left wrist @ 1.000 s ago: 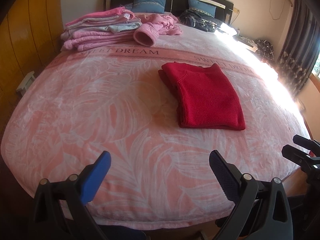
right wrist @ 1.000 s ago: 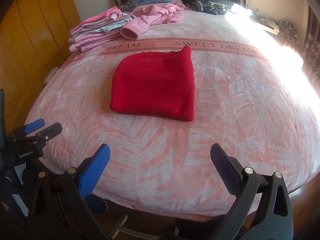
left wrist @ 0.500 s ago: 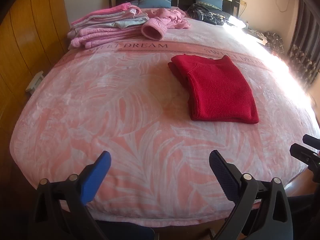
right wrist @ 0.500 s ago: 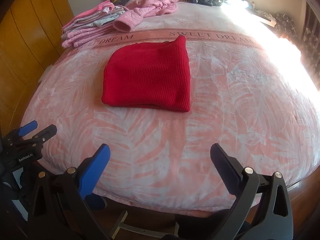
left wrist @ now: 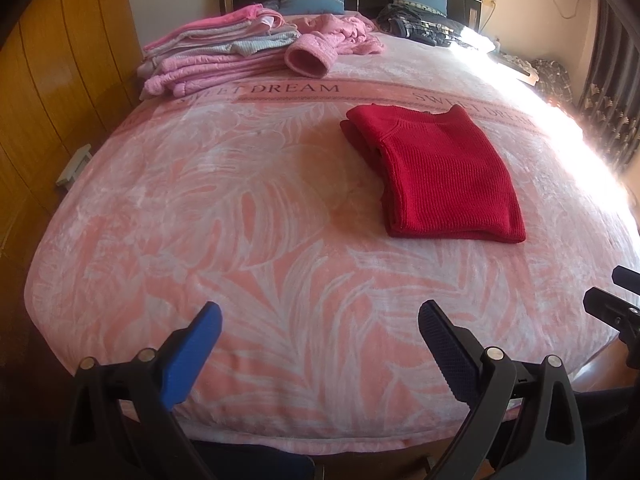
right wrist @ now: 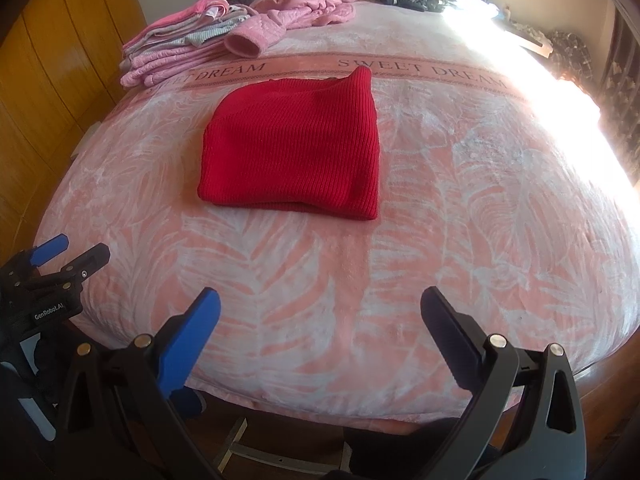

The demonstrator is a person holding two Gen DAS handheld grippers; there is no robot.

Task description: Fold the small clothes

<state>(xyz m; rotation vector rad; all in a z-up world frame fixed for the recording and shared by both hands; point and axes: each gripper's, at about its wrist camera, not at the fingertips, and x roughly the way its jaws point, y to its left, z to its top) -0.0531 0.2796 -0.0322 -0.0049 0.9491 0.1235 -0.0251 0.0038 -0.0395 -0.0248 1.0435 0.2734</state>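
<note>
Red sweater (right wrist: 292,142): folded into a compact, roughly square packet, lying flat on the pink bedspread (left wrist: 248,240) about mid-bed, just near of the printed "SWEET DREAM" band. Ribbed knit, solid red. The near edge shows stacked layers; one far corner rises to a small point, and in the left wrist view a tucked sleeve or side fold shows along its left edge. Edges fairly even, no loose part trailing. Nothing touches it.

Progress, as judged: the fold on this item looks finished. What appears left is to move it to the stack, or to start on another garment.

Stack of folded clothes (left wrist: 216,56): far left of the bed, pink and grey pieces laid one on another, well apart from the sweater.

Pink garment (left wrist: 332,40): far centre, just right of the stack, rumpled, one sleeve cuff lying open toward the near side. It appears not yet folded.

Dark patterned clothes (left wrist: 416,26): far right, near the pillows, in a loose heap; the kind of item cannot be told.

Left gripper (left wrist: 320,336): at the near edge of the bed, fingers spread wide, holding nothing.

Right gripper (right wrist: 320,328): also at the near edge, to the right of the left one, fingers spread wide, holding nothing.

Both stand well short of the sweater.
</note>
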